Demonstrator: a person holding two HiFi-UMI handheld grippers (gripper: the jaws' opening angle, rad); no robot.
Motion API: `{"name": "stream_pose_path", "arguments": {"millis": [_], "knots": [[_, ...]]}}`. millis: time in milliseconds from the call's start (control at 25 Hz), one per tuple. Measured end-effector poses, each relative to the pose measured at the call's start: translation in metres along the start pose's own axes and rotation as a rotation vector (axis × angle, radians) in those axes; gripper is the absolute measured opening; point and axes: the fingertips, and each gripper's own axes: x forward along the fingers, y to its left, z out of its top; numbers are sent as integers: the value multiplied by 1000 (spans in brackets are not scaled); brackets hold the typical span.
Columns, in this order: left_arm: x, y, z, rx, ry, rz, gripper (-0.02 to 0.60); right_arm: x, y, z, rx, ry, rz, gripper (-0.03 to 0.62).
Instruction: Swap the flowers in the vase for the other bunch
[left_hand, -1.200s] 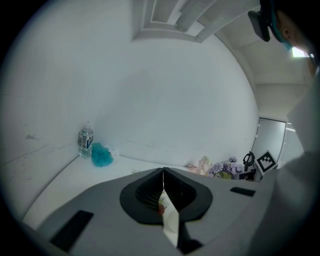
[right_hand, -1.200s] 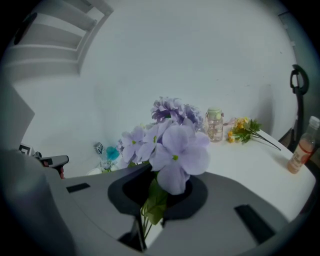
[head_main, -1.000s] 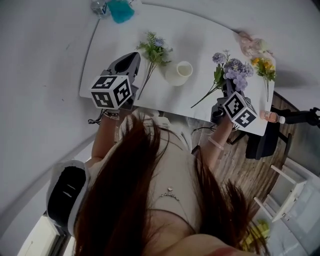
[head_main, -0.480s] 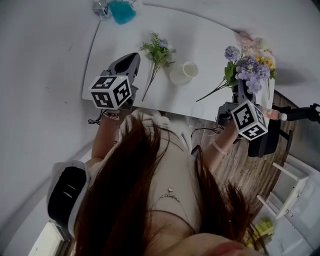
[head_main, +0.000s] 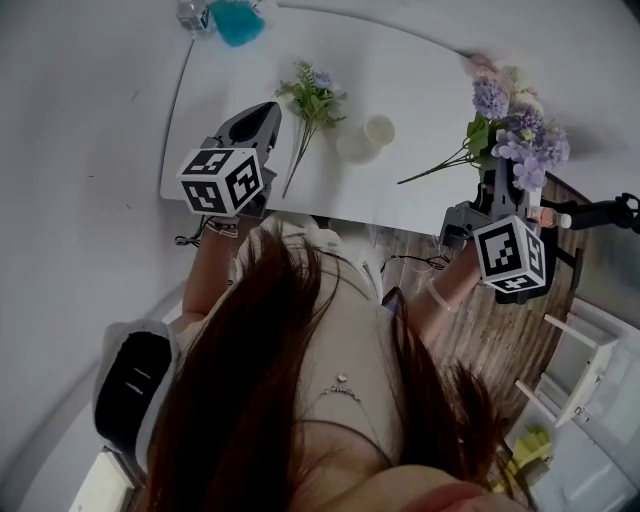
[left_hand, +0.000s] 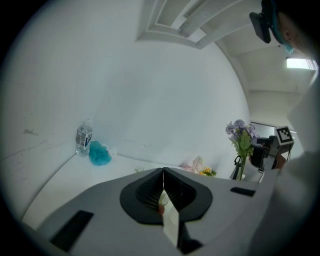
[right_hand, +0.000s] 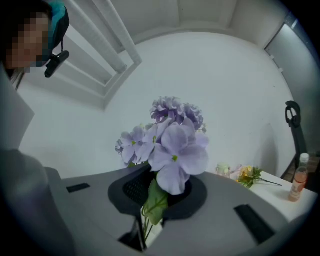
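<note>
The right gripper is clamped on the stems of the purple bunch, its jaws nearly together. It holds the bunch up over the right end of the surface, blooms beyond its tips, stem ends trailing to its left. The left gripper is closed and empty, hovering over the surface's near-left edge. Just right of its tips lies the green bunch. The vase is further right, between the two grippers.

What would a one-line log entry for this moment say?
right gripper: shut on purple bunch, off the table | left gripper: shut | vase: no flowers | small bunch: lying beside vase
</note>
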Motion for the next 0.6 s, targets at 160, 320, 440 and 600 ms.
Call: {"name": "stream_pose_path", "arguments": {"millis": [160,320,440,600], "knots": [[-3,2,-5,-10,-7,-2,6,-7,9,13,4,-69,28,63],[-5,2,-5,-22,-12,2,6,-13,15,30,15,-128,58,61],[-6,4,-6,-29,-14,6,6,-15,24,42,19,-169,82,61],[-8,8,-10,-39,-18,10,6,-16,36,52,8,-222,124,61]]}}
